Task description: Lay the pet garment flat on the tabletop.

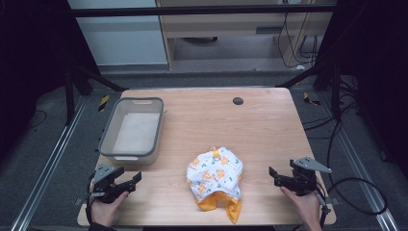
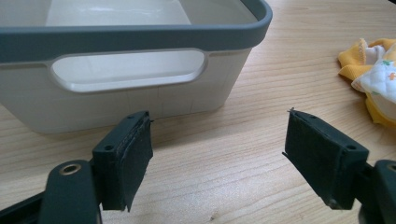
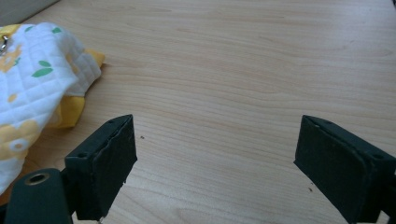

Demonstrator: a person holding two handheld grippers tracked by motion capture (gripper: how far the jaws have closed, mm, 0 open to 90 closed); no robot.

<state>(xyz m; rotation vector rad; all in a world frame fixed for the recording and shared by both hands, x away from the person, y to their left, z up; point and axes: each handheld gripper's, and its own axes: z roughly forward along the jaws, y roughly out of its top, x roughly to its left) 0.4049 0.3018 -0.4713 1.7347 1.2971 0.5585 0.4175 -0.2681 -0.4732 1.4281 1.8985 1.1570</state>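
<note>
Left tool gapes empty before the grey-rimmed translucent plastic bin. The crumpled white-and-yellow quilted cloth lies mid-counter. Right tool is likewise spread: pinch 2 opposite edges, lifting evenly.

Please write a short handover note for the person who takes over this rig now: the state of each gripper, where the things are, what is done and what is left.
Left gripper: open, holds nothing, low at the near left of the table, in front of the bin.
Right gripper: open, holds nothing, low at the near right.
Quilted cloth, white with an orange print and yellow lining: crumpled near the front edge, between the two grippers, touched by neither.
Grey-rimmed plastic bin: on the left side, with nothing in it.
Done: nothing visible so far.
Left: probably to grasp the cloth; the bin may be its place.
</note>
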